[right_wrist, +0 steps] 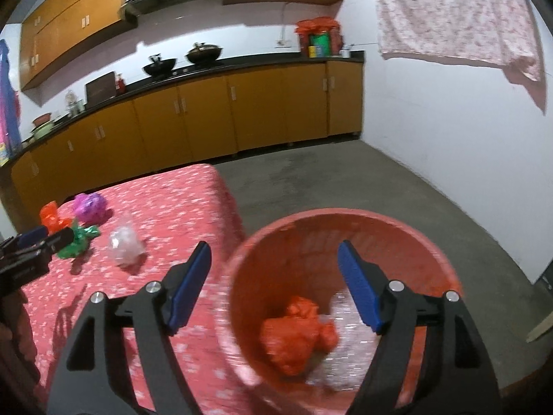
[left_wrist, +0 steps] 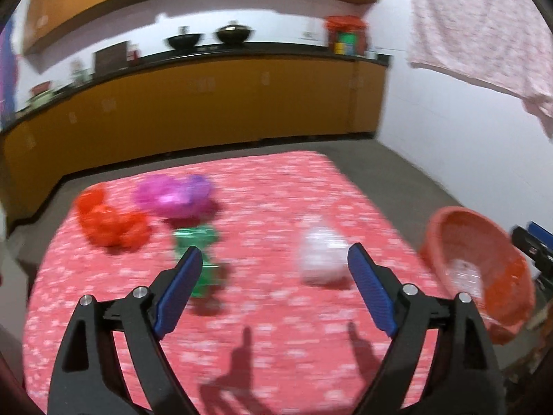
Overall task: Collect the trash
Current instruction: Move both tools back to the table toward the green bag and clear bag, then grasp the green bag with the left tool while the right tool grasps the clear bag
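Observation:
On the red patterned tablecloth (left_wrist: 276, 311) lie crumpled bags: a red one (left_wrist: 110, 223), a purple one (left_wrist: 172, 195), a green one (left_wrist: 198, 259) and a clear one (left_wrist: 323, 257). My left gripper (left_wrist: 274, 259) is open and empty above the cloth, between the green and clear bags. My right gripper (right_wrist: 273, 256) is open and empty over the orange basket (right_wrist: 345, 221), which holds a red bag (right_wrist: 297, 339) and a clear bag (right_wrist: 340, 352). The same table bags show in the right wrist view: red (right_wrist: 52, 218), purple (right_wrist: 90, 207), green (right_wrist: 77, 240), clear (right_wrist: 124, 245). The basket (left_wrist: 484, 235) stands off the table's right edge.
Orange kitchen cabinets (right_wrist: 224, 110) with a dark counter and woks run along the back. A pink cloth (right_wrist: 456, 17) hangs at the upper right by the white wall. Grey floor (right_wrist: 345, 180) lies beyond the table. The left gripper's body (right_wrist: 27, 259) shows at the left edge.

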`<action>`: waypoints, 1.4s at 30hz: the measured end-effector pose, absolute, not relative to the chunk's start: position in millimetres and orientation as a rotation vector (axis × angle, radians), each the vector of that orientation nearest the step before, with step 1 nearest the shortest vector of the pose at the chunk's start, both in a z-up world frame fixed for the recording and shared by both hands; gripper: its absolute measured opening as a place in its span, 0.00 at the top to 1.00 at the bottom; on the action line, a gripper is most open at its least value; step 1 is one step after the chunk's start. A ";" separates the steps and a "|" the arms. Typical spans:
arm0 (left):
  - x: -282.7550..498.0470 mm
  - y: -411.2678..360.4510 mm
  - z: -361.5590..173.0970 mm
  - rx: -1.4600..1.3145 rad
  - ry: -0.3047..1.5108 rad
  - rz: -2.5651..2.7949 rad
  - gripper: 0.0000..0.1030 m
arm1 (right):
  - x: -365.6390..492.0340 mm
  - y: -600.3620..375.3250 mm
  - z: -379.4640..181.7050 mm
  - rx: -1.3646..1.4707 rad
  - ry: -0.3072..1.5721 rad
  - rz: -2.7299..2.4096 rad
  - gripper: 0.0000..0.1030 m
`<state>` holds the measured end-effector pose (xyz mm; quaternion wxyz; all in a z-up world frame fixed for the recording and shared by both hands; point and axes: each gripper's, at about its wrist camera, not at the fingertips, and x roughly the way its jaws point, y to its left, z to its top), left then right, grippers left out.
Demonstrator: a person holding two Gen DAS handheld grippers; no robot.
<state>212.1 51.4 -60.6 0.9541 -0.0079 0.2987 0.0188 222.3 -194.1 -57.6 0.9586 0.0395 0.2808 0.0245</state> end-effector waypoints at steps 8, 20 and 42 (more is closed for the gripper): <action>240.1 107.0 -77.8 -0.053 0.676 0.193 0.17 | 239.0 -124.0 -60.7 0.073 0.609 0.195 0.28; 297.7 124.3 -116.4 -0.040 0.842 0.219 0.34 | 257.4 -93.5 -71.3 0.027 0.653 0.229 0.28; 215.0 188.9 -91.2 -0.145 0.735 0.227 0.65 | 303.3 -5.4 -94.0 -0.065 0.742 0.305 0.29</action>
